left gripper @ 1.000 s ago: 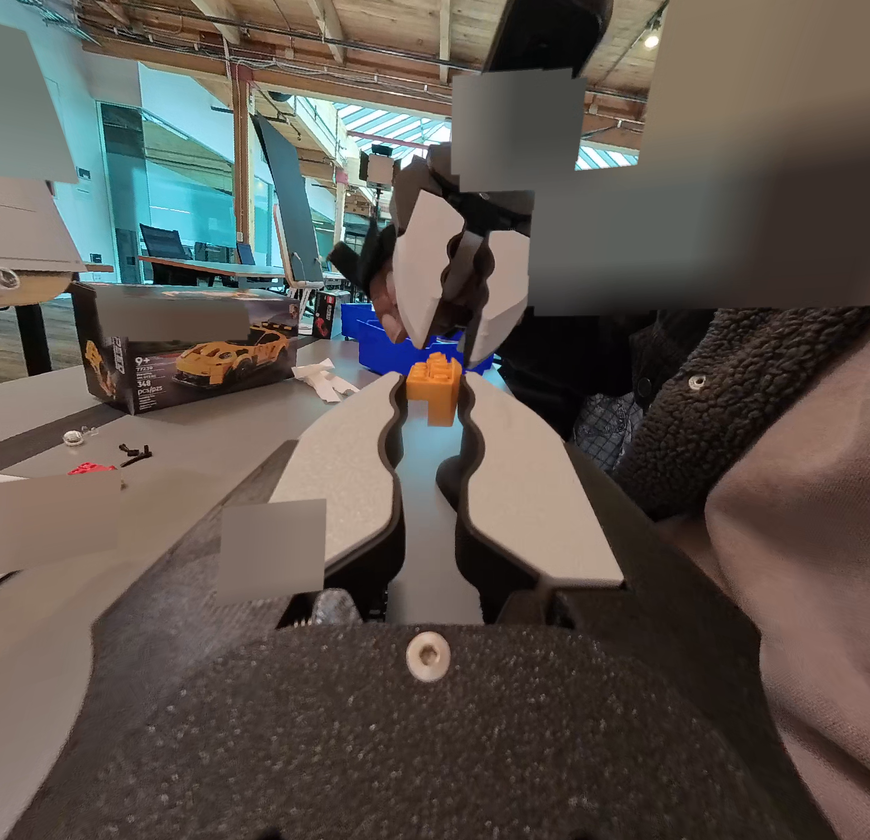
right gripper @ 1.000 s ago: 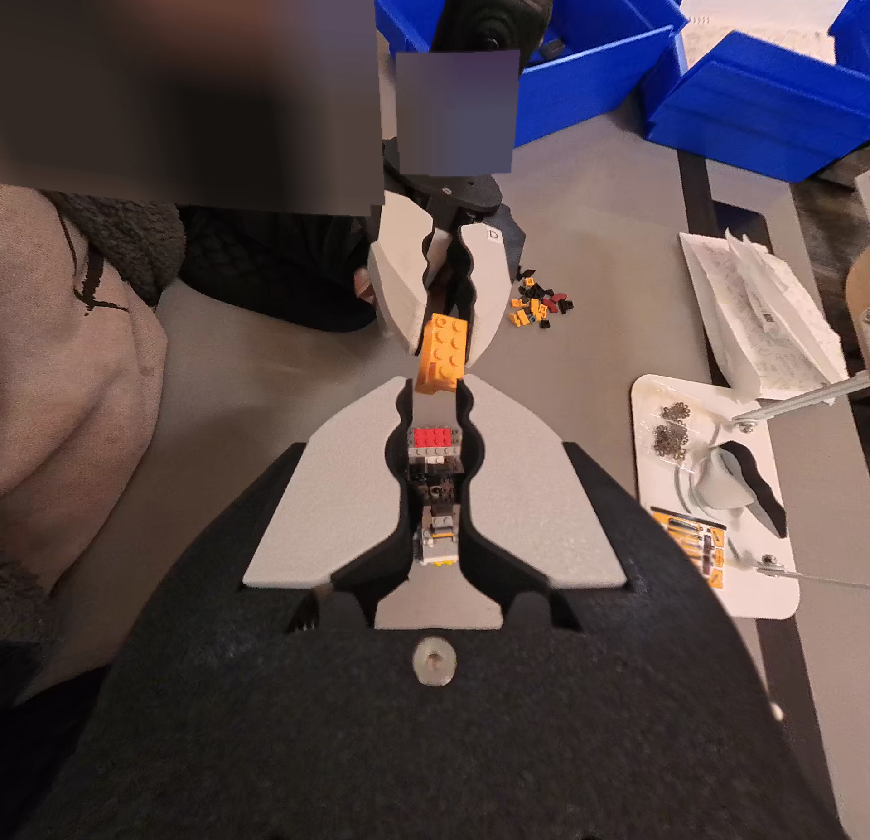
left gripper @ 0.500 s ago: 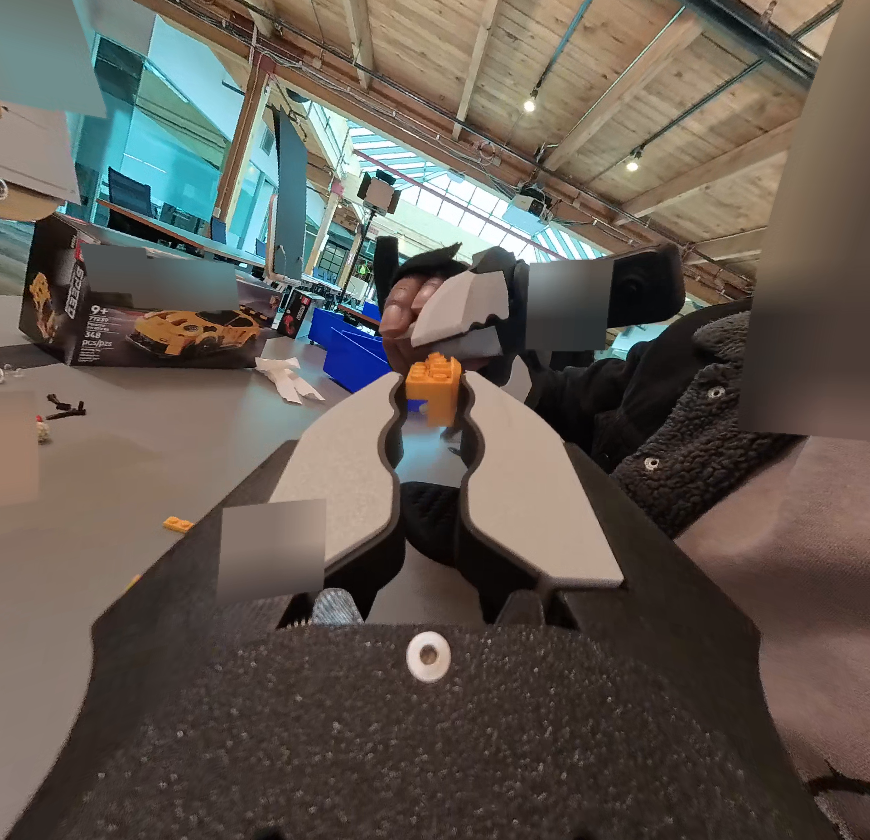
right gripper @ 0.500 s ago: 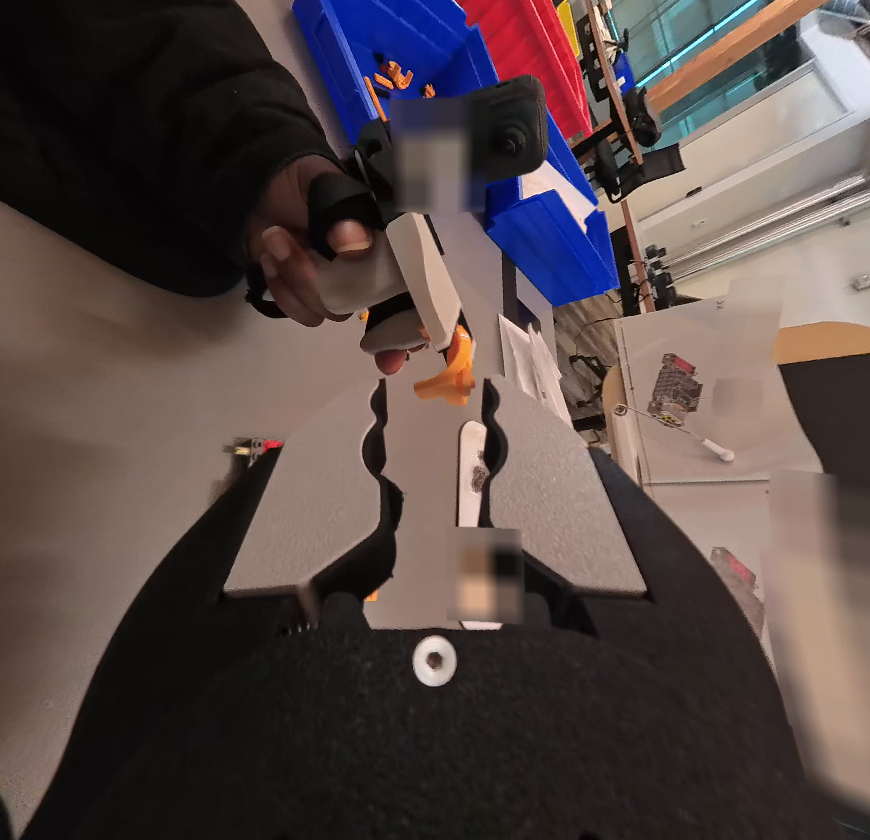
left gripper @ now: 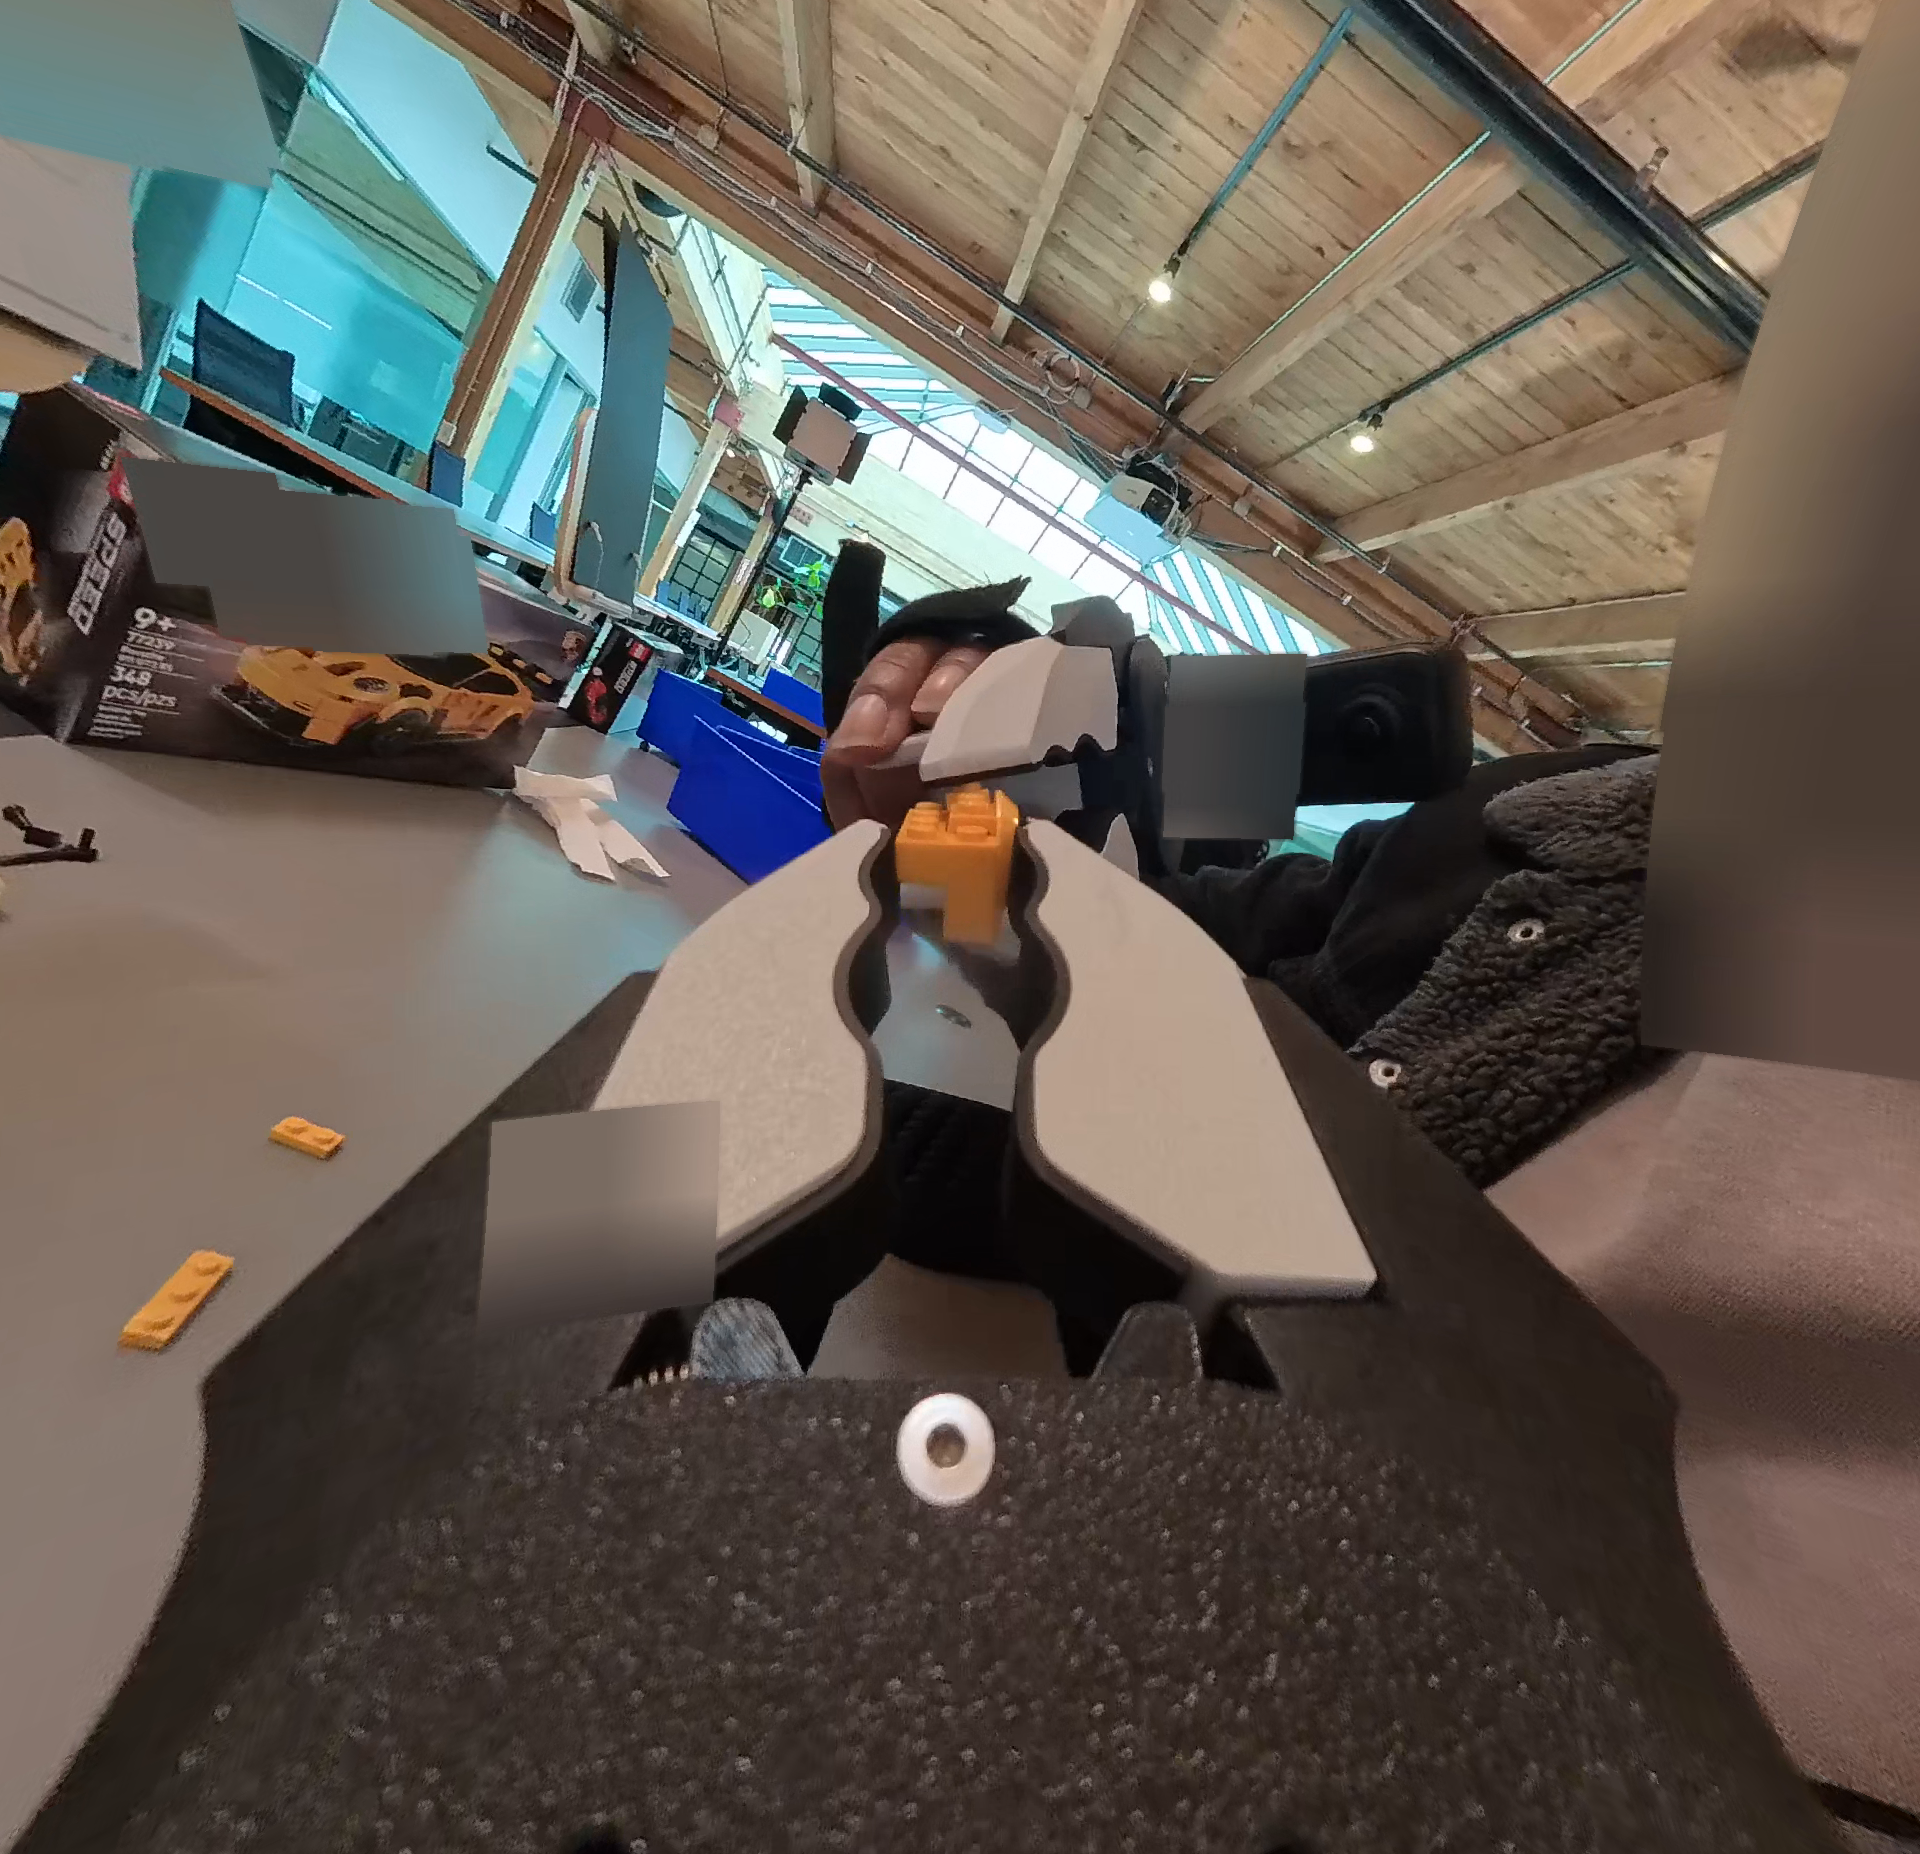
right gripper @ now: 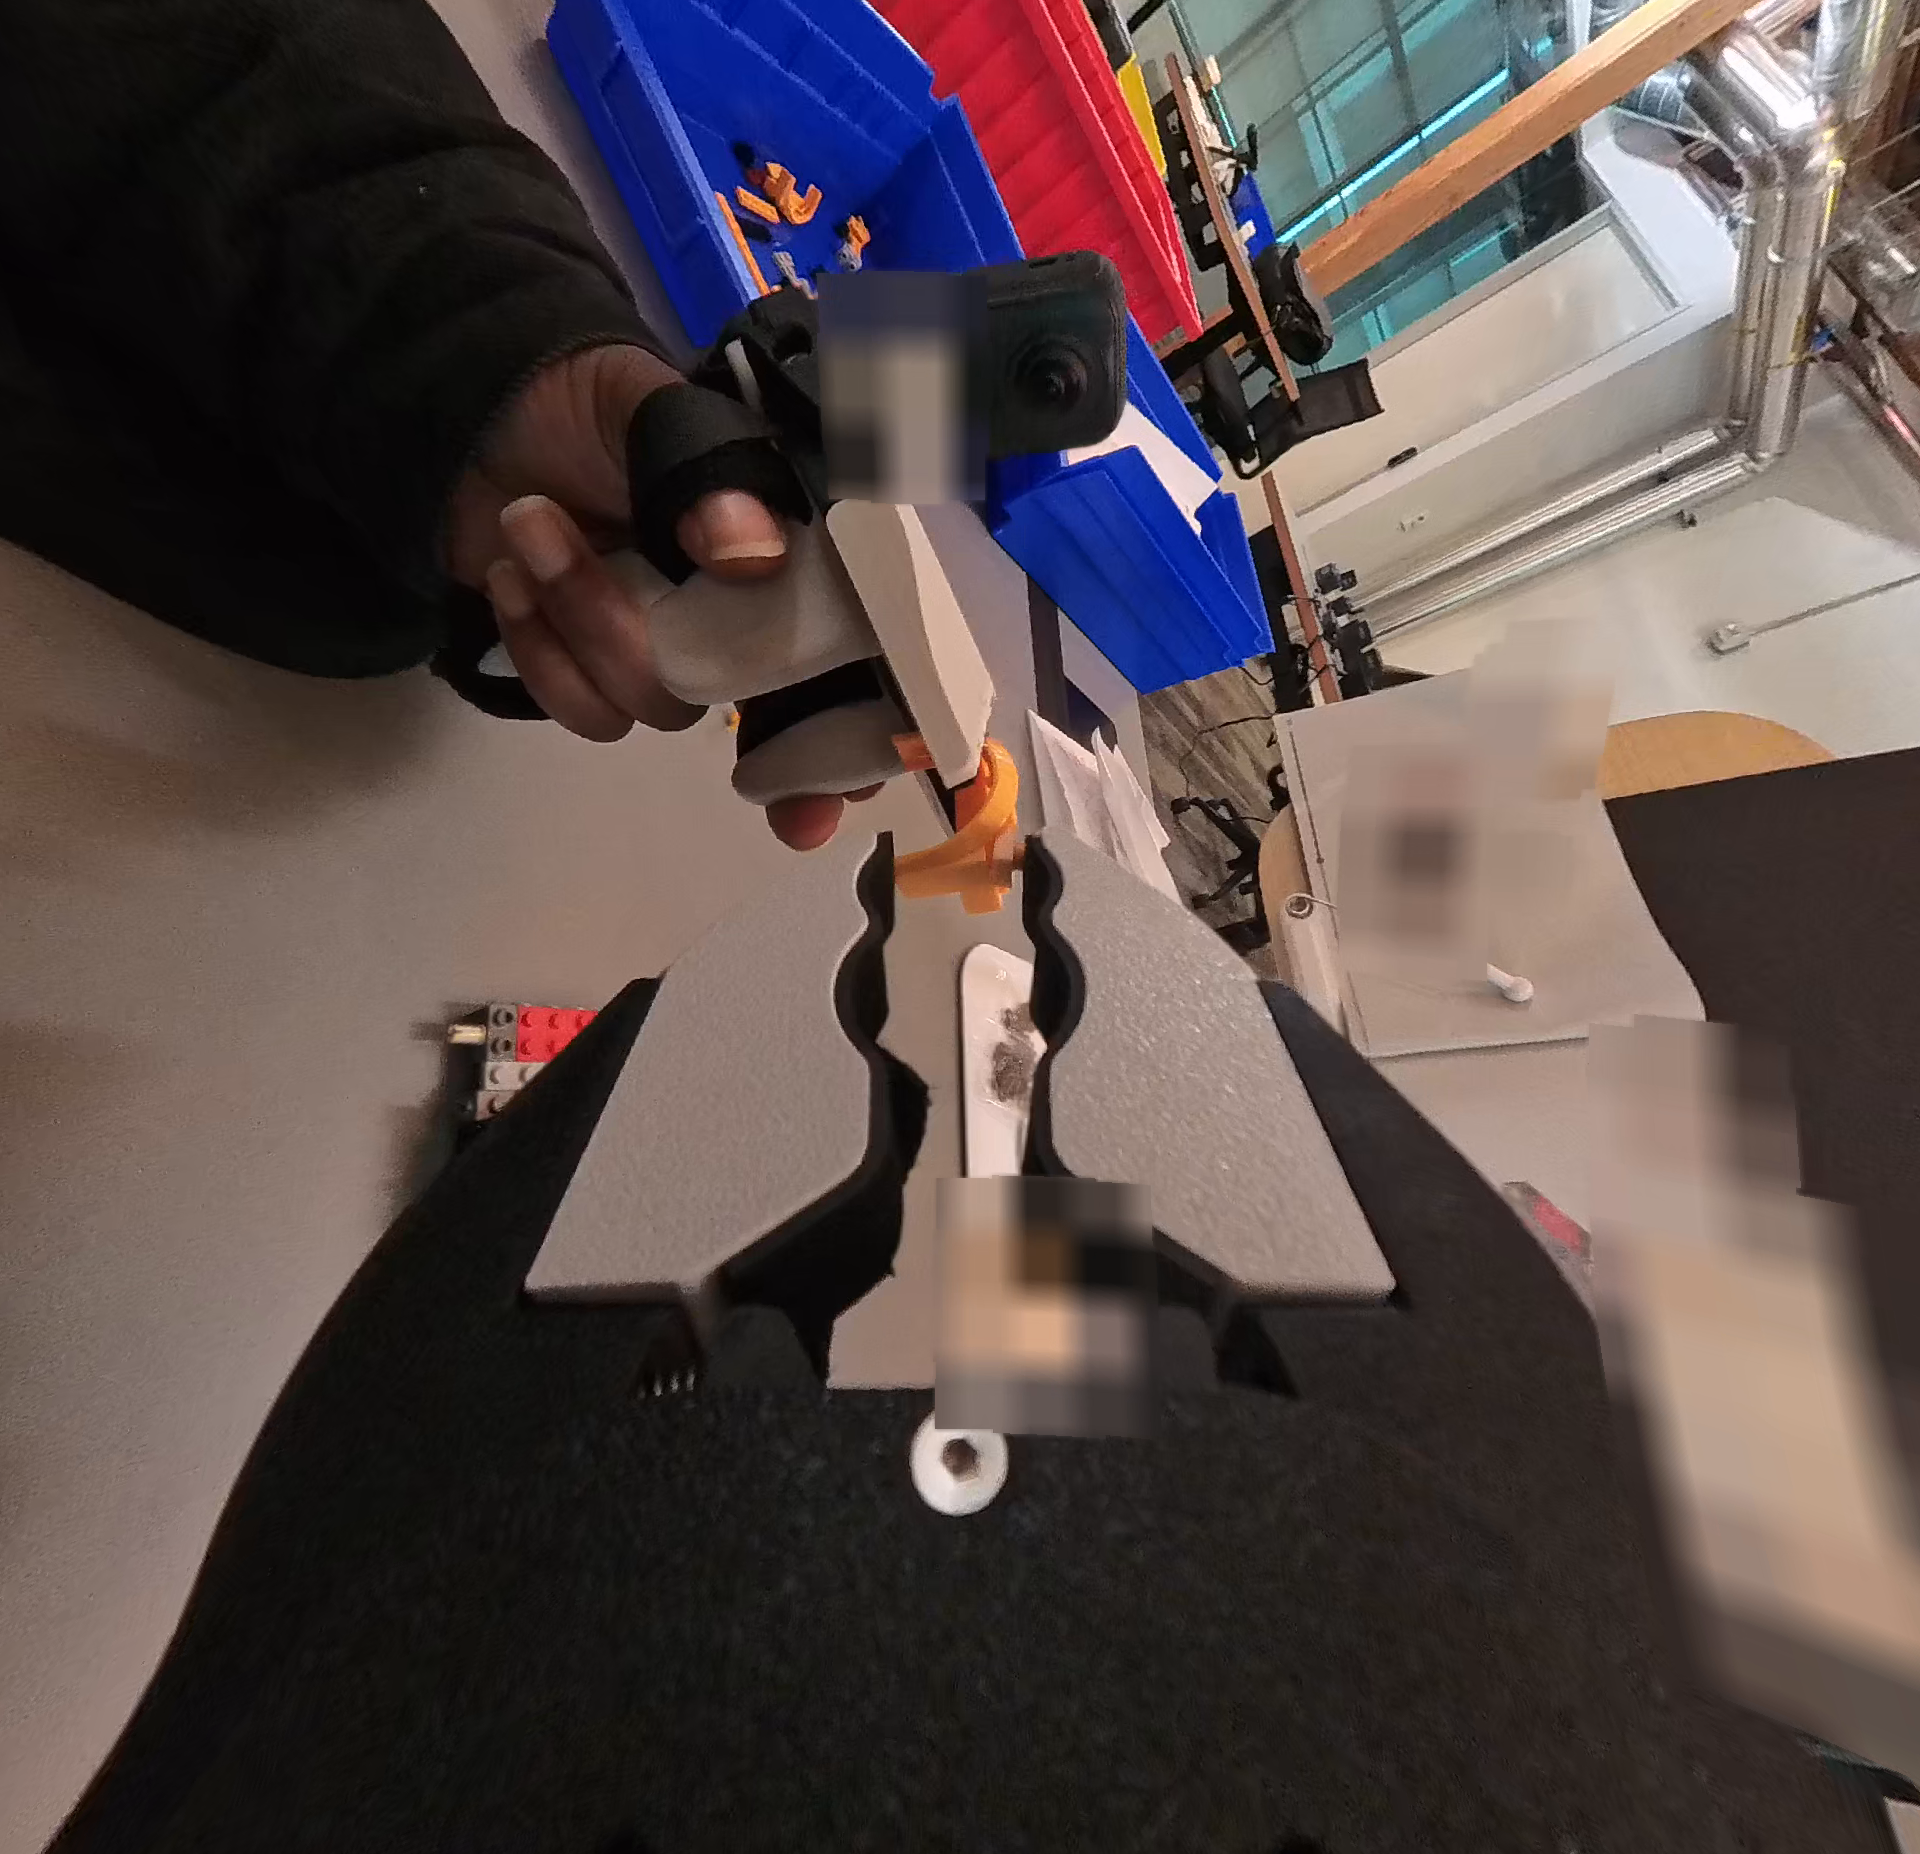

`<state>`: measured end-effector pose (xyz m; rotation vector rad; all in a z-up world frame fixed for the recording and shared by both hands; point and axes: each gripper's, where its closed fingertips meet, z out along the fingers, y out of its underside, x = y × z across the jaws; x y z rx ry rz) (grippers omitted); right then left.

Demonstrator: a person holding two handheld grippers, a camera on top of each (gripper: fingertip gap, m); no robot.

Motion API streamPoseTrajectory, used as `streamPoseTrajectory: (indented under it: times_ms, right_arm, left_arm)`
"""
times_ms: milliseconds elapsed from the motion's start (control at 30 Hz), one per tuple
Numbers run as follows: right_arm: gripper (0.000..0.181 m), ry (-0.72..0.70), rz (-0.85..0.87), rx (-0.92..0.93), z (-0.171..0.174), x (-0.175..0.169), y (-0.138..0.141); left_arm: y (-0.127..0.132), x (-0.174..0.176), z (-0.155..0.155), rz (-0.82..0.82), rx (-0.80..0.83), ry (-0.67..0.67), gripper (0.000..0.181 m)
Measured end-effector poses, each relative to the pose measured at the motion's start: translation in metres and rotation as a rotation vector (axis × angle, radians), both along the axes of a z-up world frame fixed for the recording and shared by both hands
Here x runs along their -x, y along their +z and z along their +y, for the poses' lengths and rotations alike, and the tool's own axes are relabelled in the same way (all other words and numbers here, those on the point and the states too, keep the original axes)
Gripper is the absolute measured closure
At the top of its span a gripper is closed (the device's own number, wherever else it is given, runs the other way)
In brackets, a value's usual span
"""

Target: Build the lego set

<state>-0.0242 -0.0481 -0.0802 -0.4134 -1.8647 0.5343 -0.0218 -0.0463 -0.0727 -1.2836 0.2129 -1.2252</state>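
While the left gripper (left gripper: pixel 954 874) fingers pinch the orange brick (left gripper: pixel 956 857) above the bench (left gripper: pixel 343 952), the right gripper (right gripper: pixel 956 874) fingers stand narrowly apart, empty, tips at the brick; partial build (right gripper: pixel 520 1051) lies aside, loose plates (left gripper: pixel 177 1297) unused; early stage, most left.

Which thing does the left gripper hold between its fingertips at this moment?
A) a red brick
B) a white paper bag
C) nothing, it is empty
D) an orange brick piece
D: in the left wrist view the left gripper is closed on the orange brick piece, studs up, right at its fingertips; the right gripper is just behind and above it.
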Motion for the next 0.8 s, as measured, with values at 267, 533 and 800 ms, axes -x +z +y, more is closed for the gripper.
streamPoseTrajectory:
  times_ms: [267,533,800]
  right_arm:
    - [0.158,0.023,-0.019,0.04,-0.0012,-0.0035,-0.0013]
    - [0.159,0.032,-0.019,0.037,-0.0018,-0.0067,-0.0041]
    - [0.159,0.006,-0.009,0.099,0.0,-0.0051,-0.008]
  left_arm:
    - [-0.0003,-0.0035,-0.0001,-0.076,0.06,-0.06,0.161]
    - [-0.0031,-0.0064,0.0004,-0.123,0.112,-0.115,0.161]
    - [-0.0074,-0.0051,0.0027,-0.12,0.126,-0.125,0.161]
